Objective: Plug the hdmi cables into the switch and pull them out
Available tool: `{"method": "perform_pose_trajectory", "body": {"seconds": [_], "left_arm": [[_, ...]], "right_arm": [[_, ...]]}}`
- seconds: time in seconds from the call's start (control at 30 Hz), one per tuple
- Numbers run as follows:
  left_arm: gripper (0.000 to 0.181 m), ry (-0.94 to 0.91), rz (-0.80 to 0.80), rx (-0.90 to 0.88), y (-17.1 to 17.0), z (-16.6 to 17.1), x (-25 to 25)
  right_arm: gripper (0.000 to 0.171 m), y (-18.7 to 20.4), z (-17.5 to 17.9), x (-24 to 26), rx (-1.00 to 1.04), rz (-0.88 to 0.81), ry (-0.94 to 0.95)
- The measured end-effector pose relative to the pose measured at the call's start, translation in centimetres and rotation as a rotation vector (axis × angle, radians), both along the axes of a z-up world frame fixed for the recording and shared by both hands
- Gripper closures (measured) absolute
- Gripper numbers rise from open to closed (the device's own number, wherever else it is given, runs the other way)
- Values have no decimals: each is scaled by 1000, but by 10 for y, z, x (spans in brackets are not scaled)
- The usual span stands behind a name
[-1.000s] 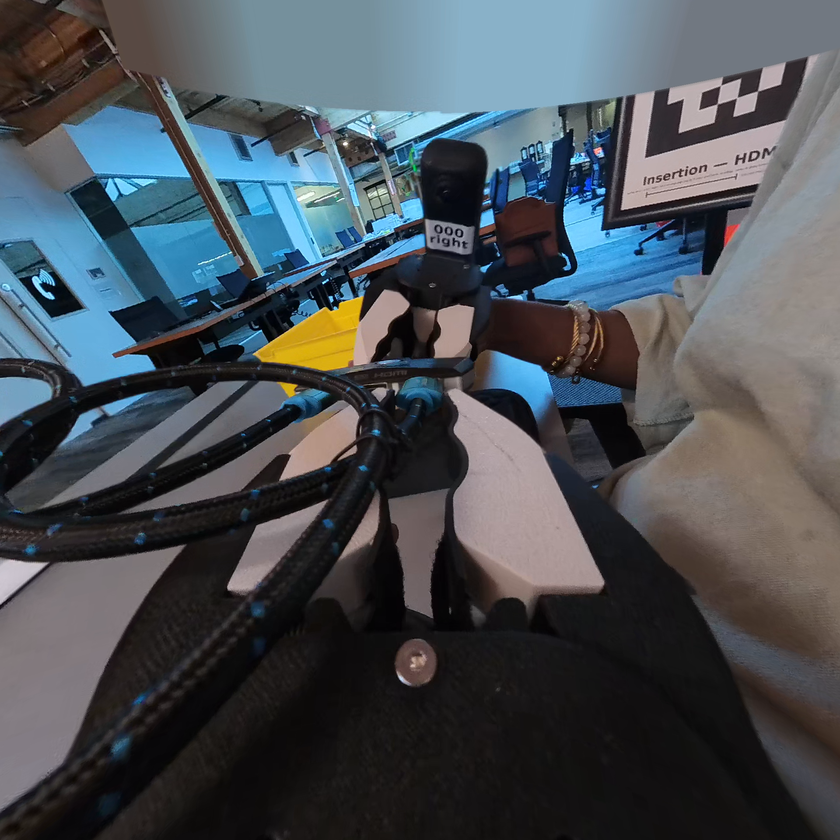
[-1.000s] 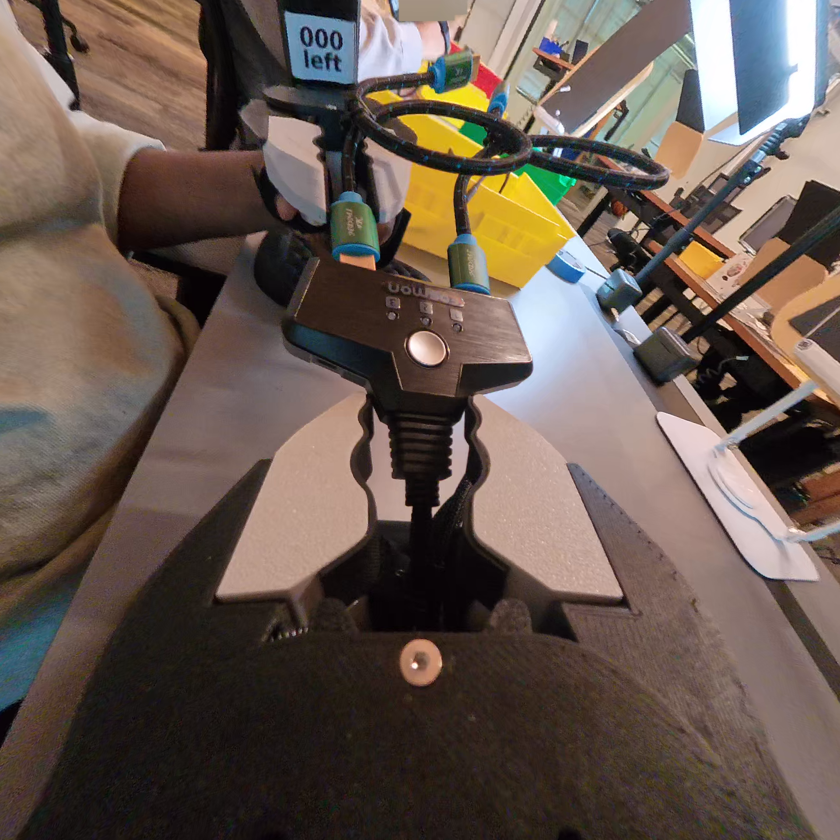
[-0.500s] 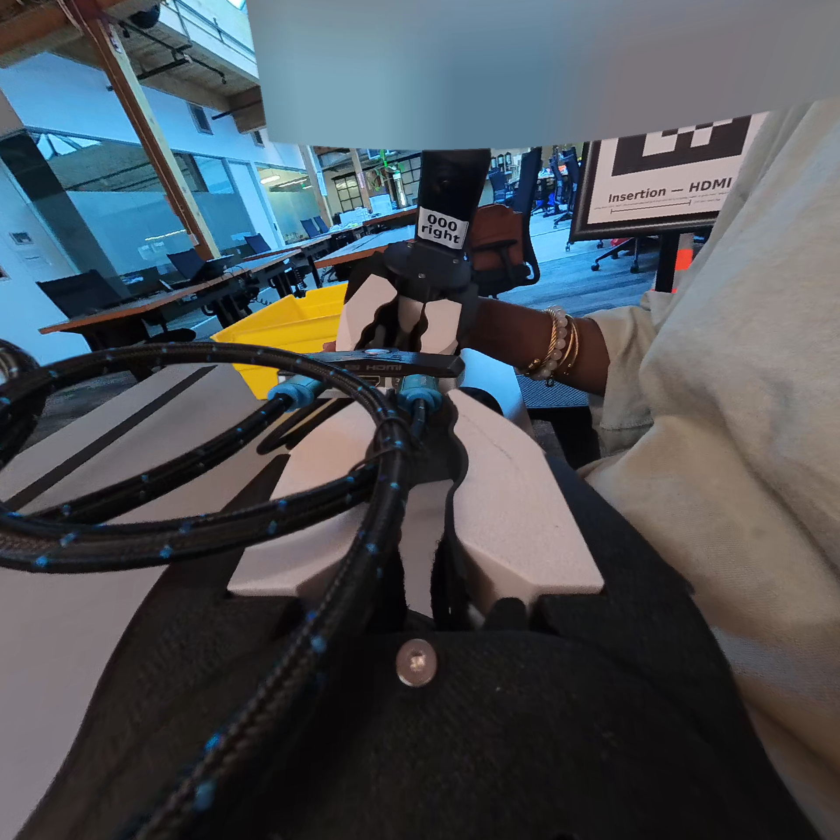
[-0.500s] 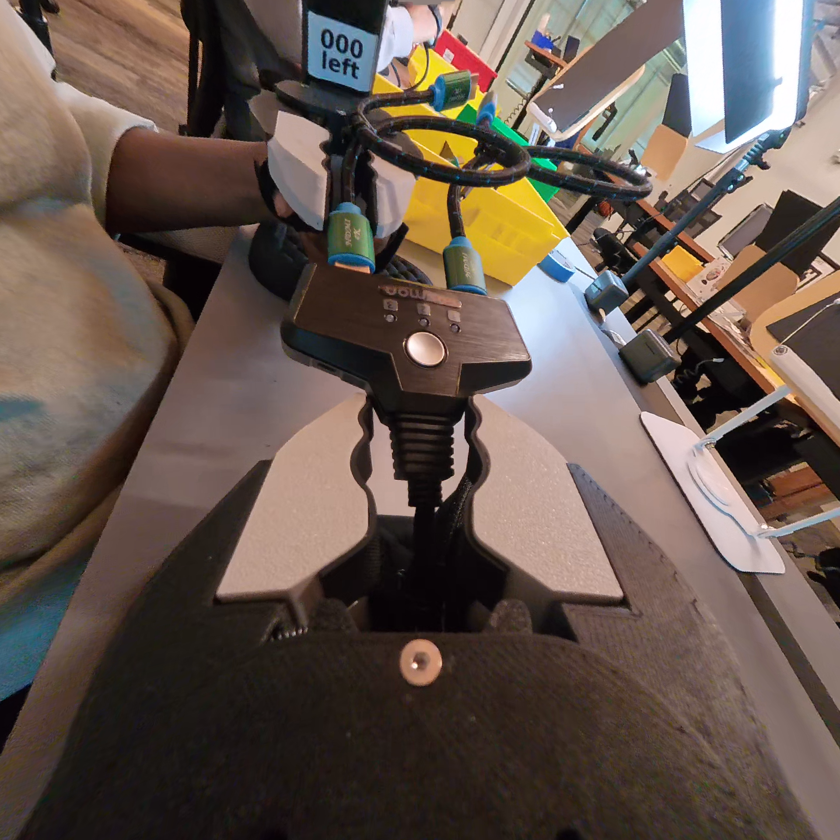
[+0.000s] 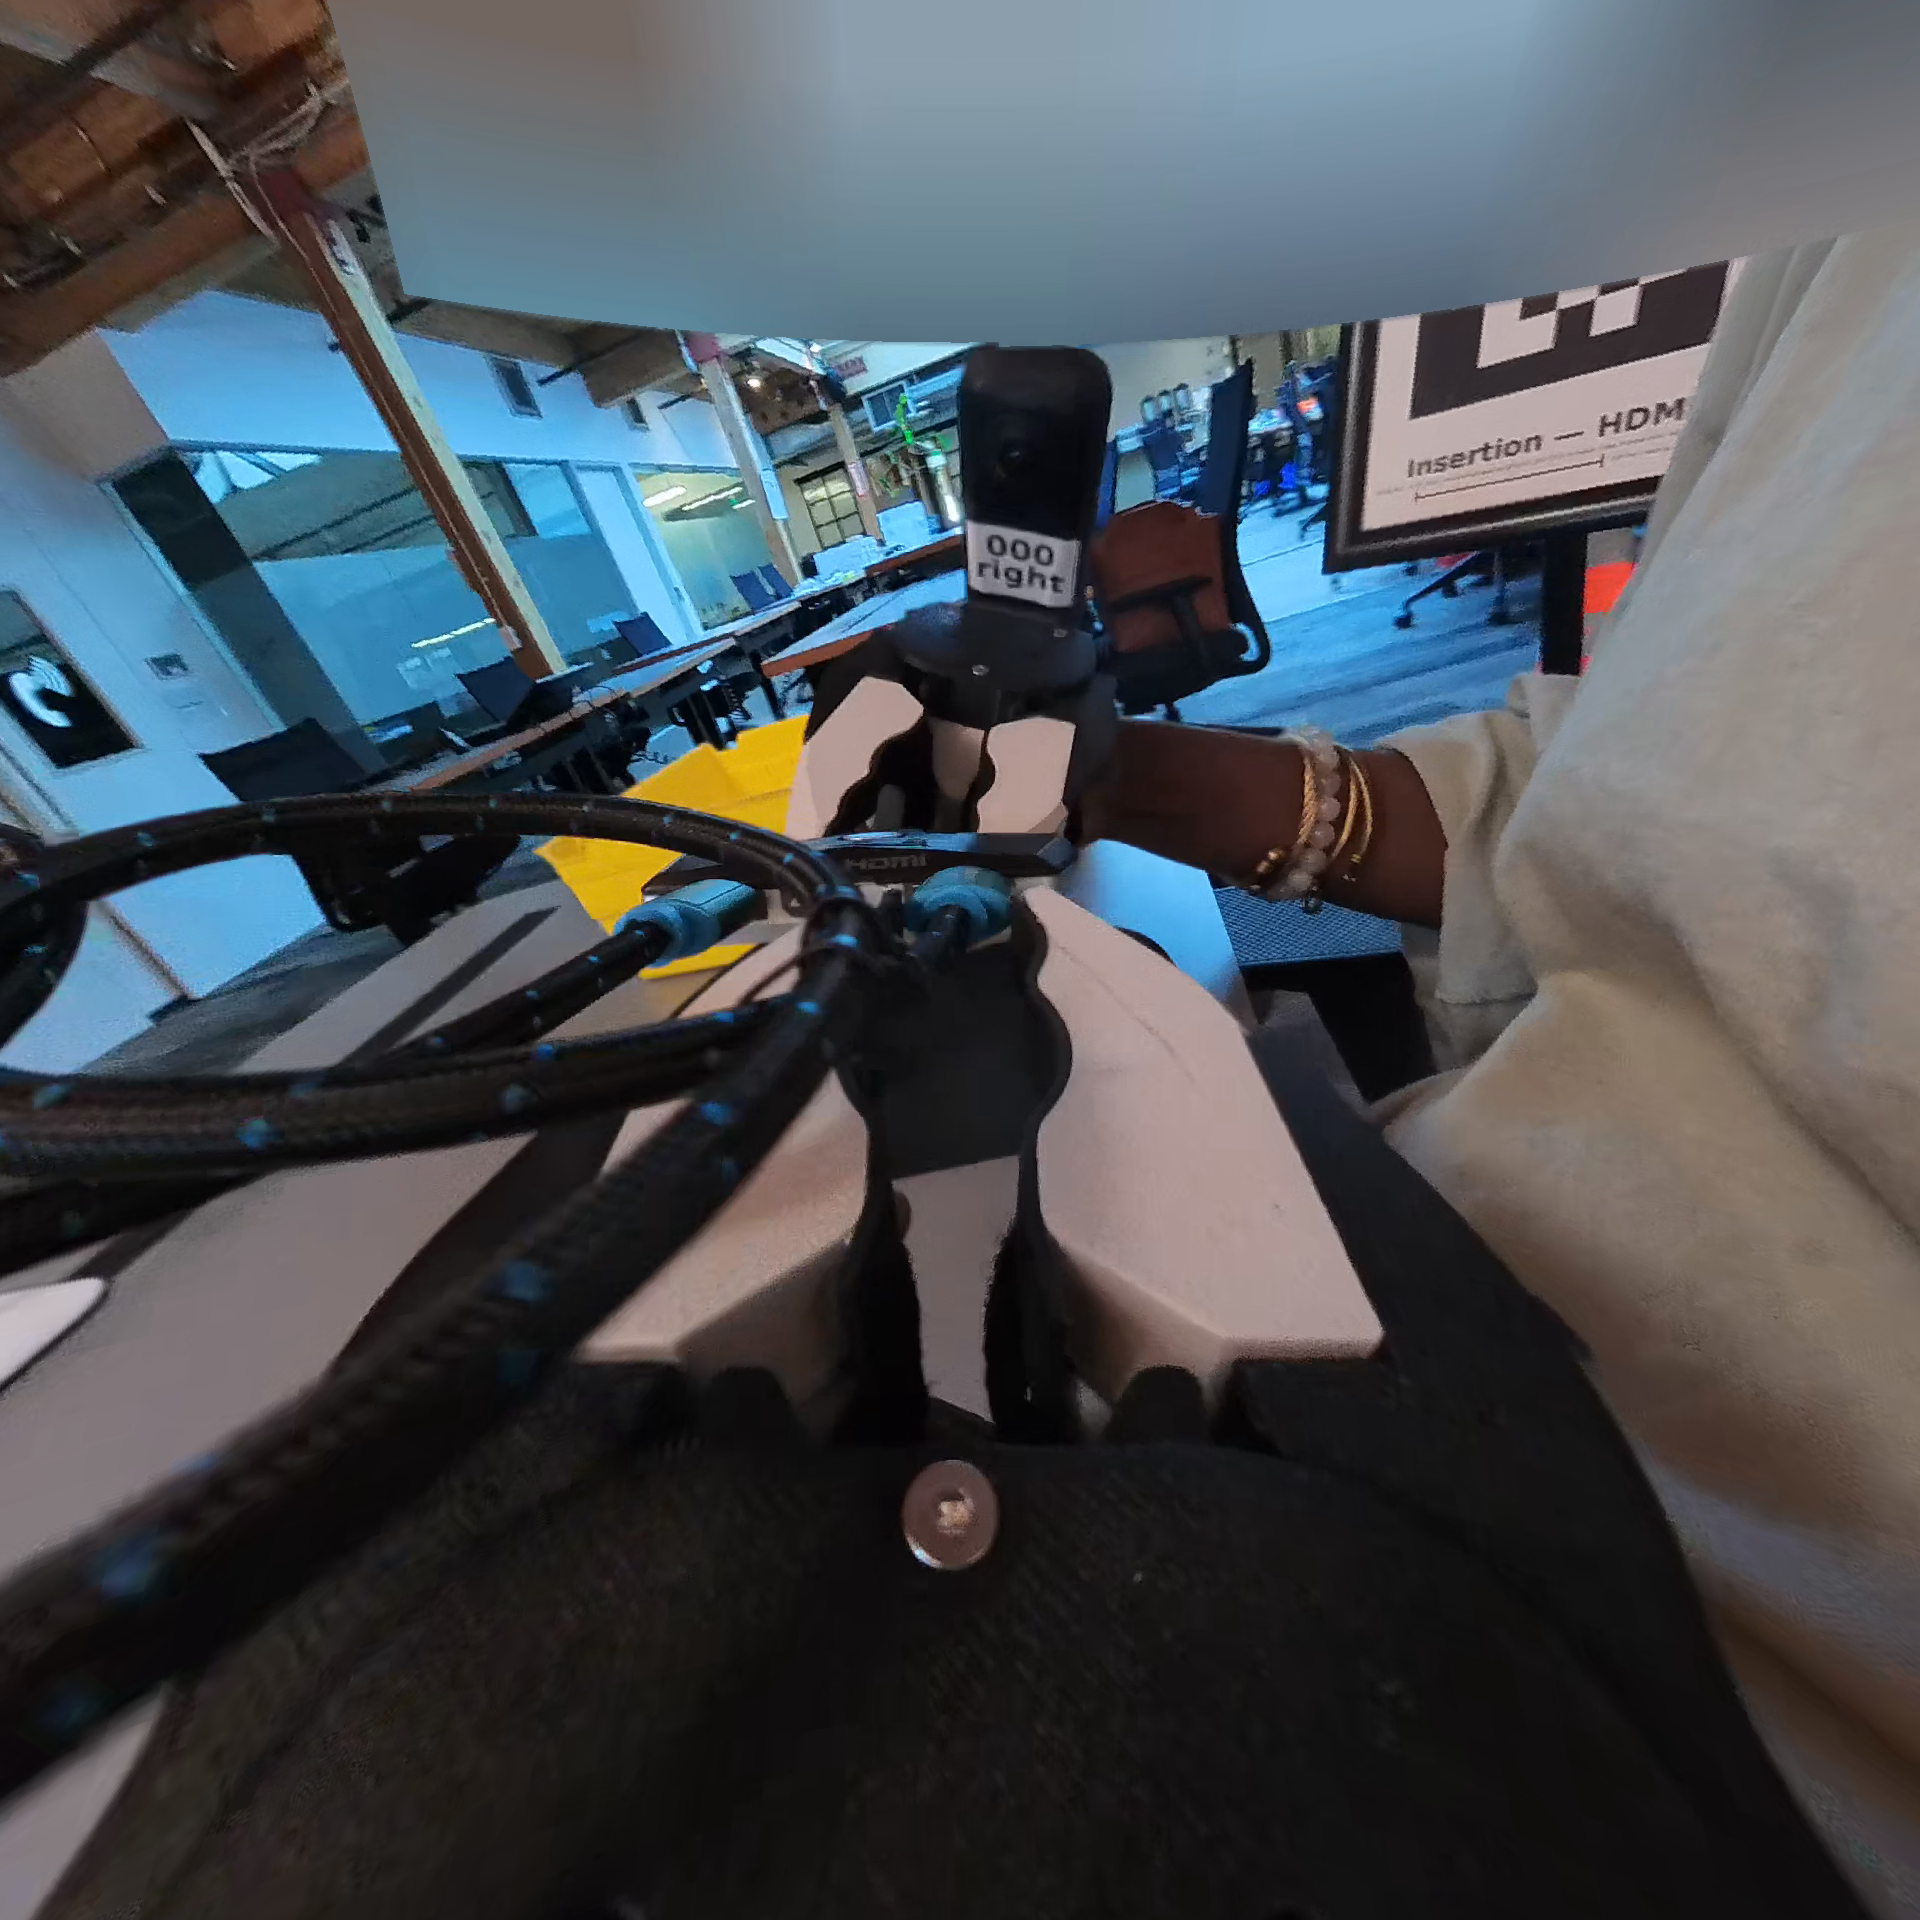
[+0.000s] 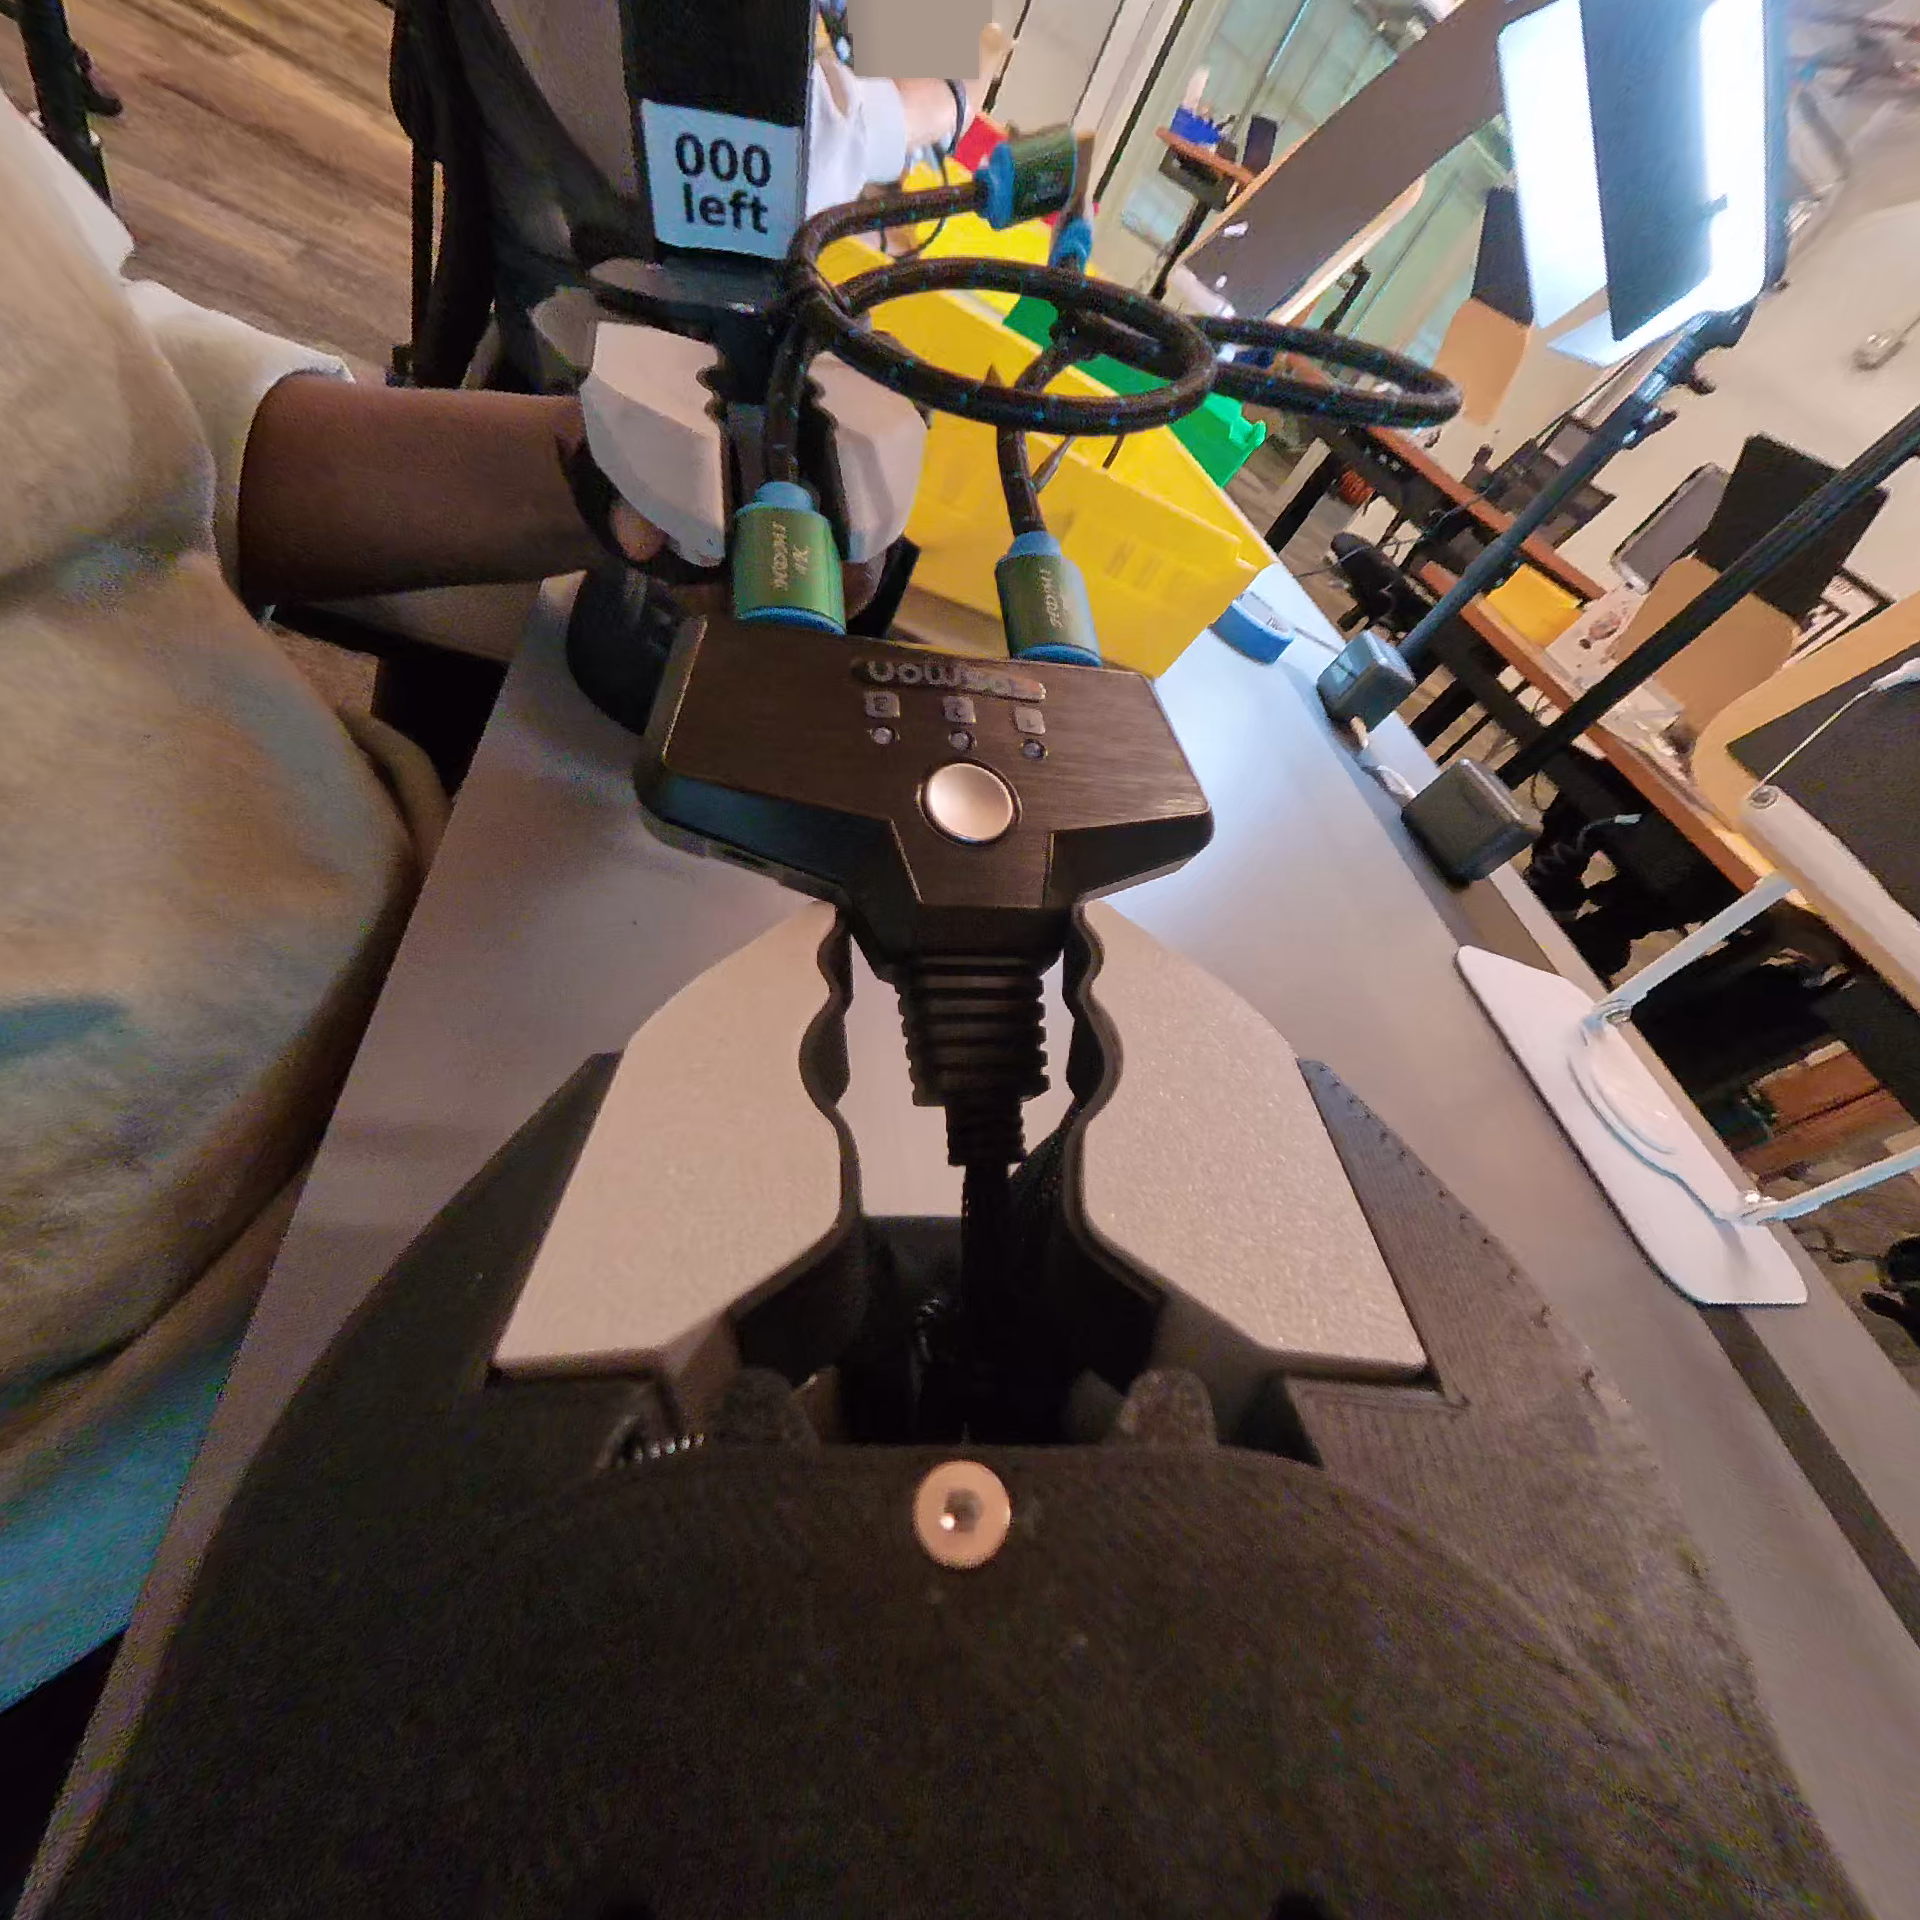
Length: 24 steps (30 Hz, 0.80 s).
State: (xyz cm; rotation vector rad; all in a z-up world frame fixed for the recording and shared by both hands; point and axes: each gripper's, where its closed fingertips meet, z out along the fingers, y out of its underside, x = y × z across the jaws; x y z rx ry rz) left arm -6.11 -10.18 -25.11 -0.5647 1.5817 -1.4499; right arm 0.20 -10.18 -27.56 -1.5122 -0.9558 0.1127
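My right gripper (image 6: 961,956) is shut on the ribbed cable neck of the black HDMI switch (image 6: 925,769) and holds it above the grey table. Two green HDMI plugs sit in its far edge. My left gripper (image 6: 769,468) is shut on the left plug (image 6: 784,561), which sits flush against the switch. The right plug (image 6: 1044,613) is also seated. In the left wrist view my left gripper (image 5: 951,935) pinches that plug (image 5: 961,899), with the other plug (image 5: 686,920) to its left and the switch's edge (image 5: 935,857) beyond. Black braided cables (image 5: 416,1081) loop over my left finger.
Yellow bins (image 6: 1091,499) and a green bin (image 6: 1195,426) stand at the table's far end, with a blue tape roll (image 6: 1262,629). Stand bases (image 6: 1465,821) and a white lamp base (image 6: 1621,1122) line the right edge. A loose cable end (image 6: 1029,182) hangs high. The person's sleeve (image 6: 156,727) is at left. About 8 cm separates my left fingertips from my right.
The left plug showed bare metal before the switch one second ago; it now sits flush against it. Both grippers have come closer together.
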Motion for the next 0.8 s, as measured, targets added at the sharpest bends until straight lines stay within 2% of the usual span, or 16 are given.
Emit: {"method": "perform_pose_trajectory", "body": {"seconds": [0.07, 0.13, 0.23, 0.37, 0.47, 0.57, 0.8], "left_arm": [[160, -64, 38, 14, 3, 11, -2], [139, -140, 58, -15, 6, 25, -5], [130, -298, 107, -125, 27, 46, -18], [130, -412, 359, -169, 79, 48, -19], [131, -402, 630, -206, 120, 47, -15], [131, -323, 795, -204, 145, 33, -9], [127, -279, 836, -182, 153, 25, -6]], "right_arm": [[133, 0, 12, -4, 59, 0, 22], [133, 1, 26, -9, 129, -5, 26], [132, 2, 48, -6, 235, -56, -2], [132, -6, 93, 17, 393, -190, 19], [133, -19, 132, 41, 522, -325, 54], [133, -35, 166, 65, 623, -449, 104], [133, -77, 205, 132, 783, -782, 87]]}}
